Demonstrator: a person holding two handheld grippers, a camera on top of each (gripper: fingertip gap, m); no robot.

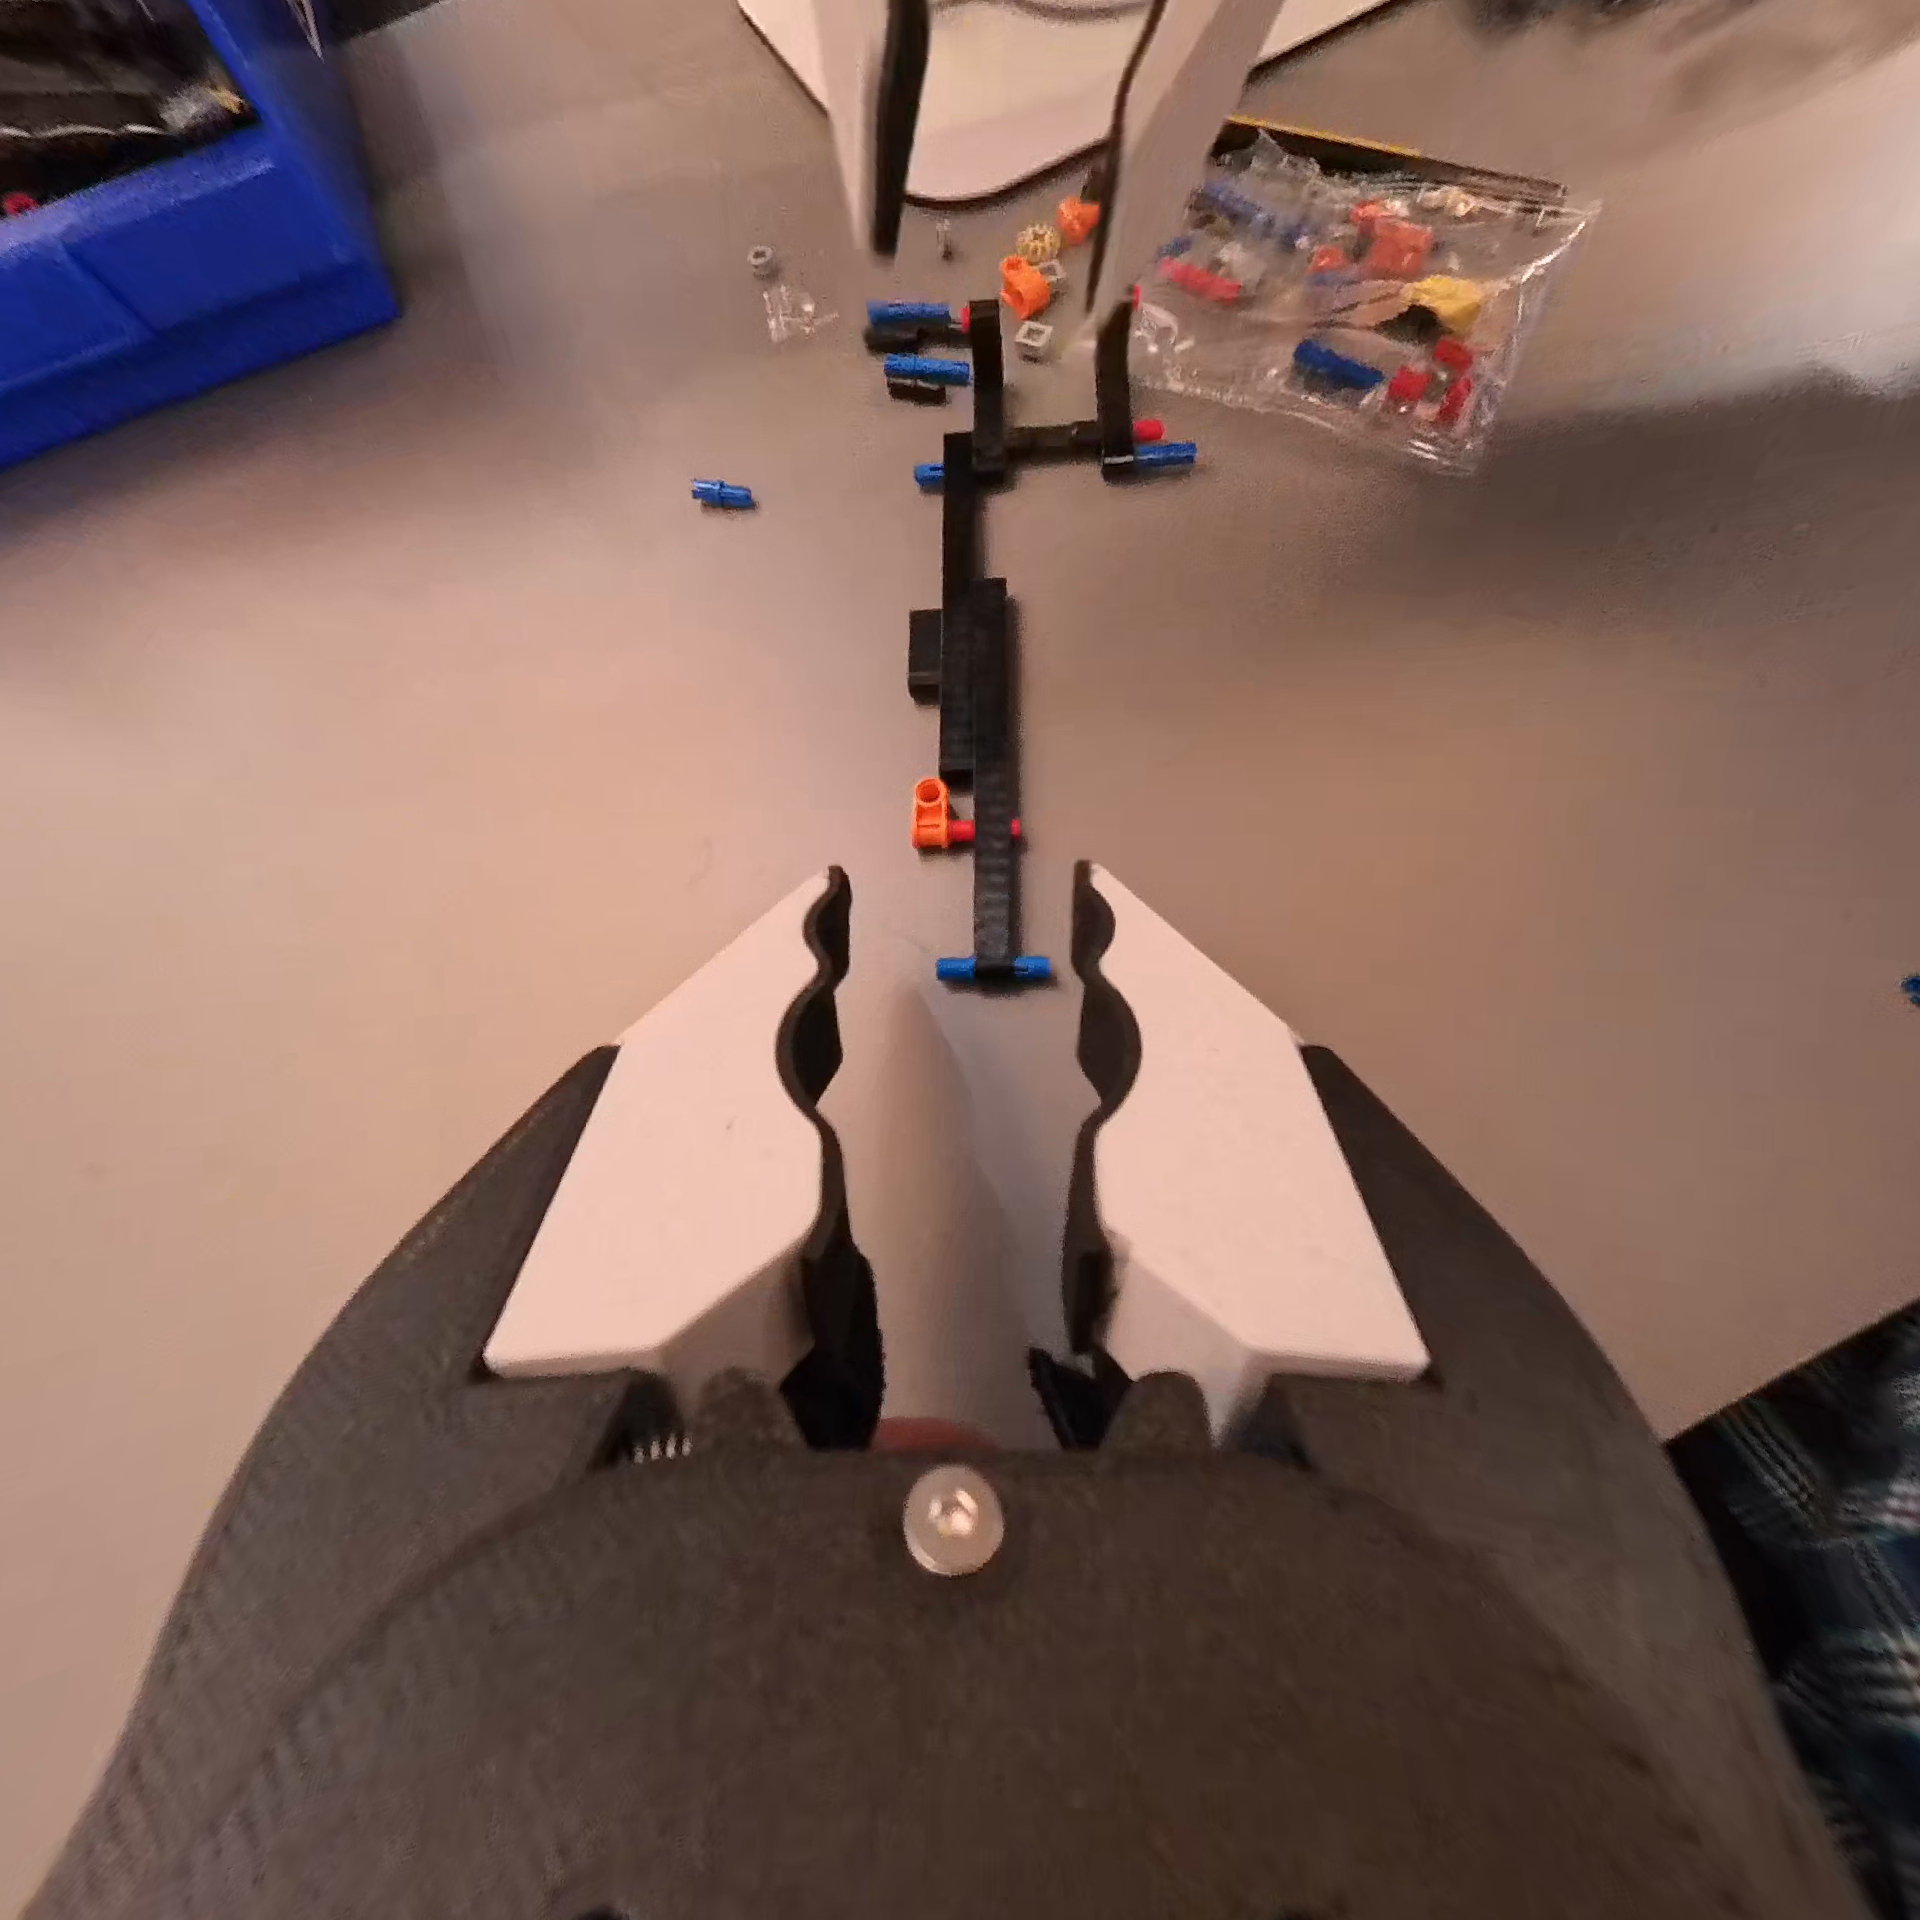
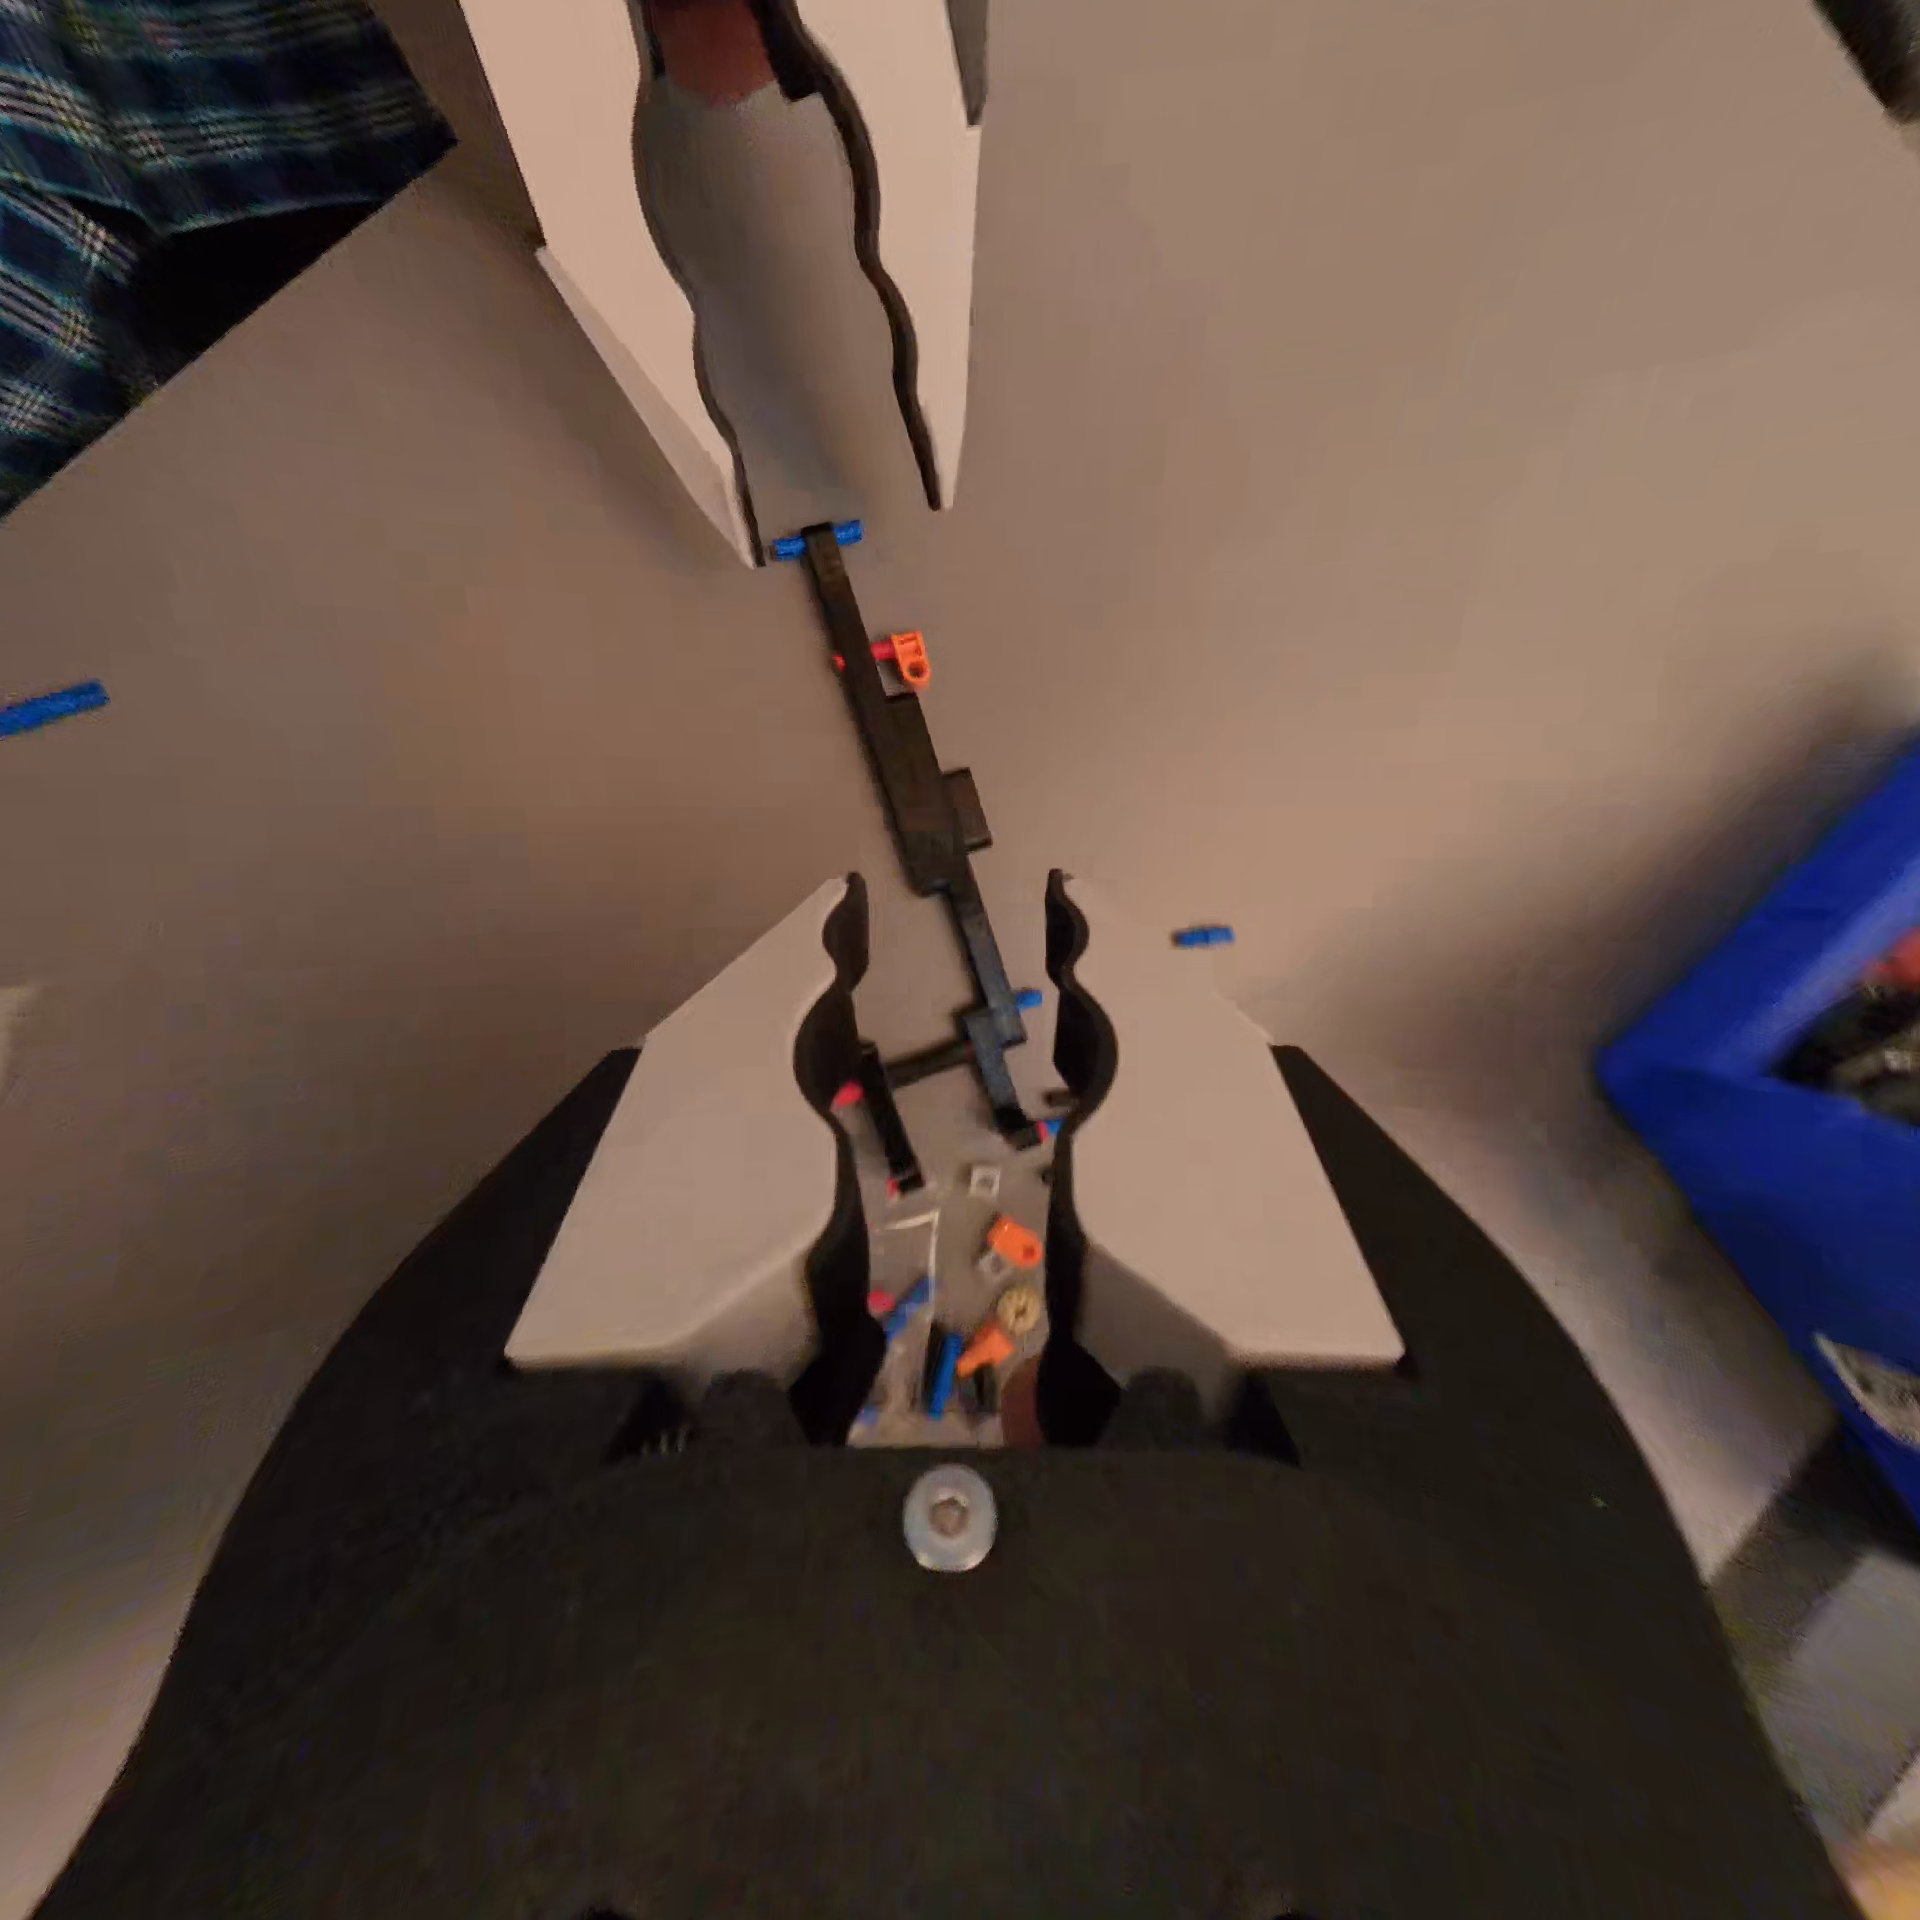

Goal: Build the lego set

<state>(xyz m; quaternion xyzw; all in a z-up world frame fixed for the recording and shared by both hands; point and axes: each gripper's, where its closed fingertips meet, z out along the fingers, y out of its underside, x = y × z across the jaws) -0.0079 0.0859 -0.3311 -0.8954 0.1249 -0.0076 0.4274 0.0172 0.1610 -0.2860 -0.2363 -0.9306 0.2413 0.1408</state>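
Grey worktop [image 1: 416,790] carries a long black lego assembly [image 1: 982,665] lying flat. Left hand-held gripper [image 1: 961,883] sits at one end of it, jaws apart, empty; right hand-held gripper [image 2: 956,883] faces it from the other end, also parted and empty. Only the left wrist view shows the clear parts bag [image 1: 1351,291] beside the assembly's far end. Blue bin [image 2: 1766,1122] stands well apart from the assembly.
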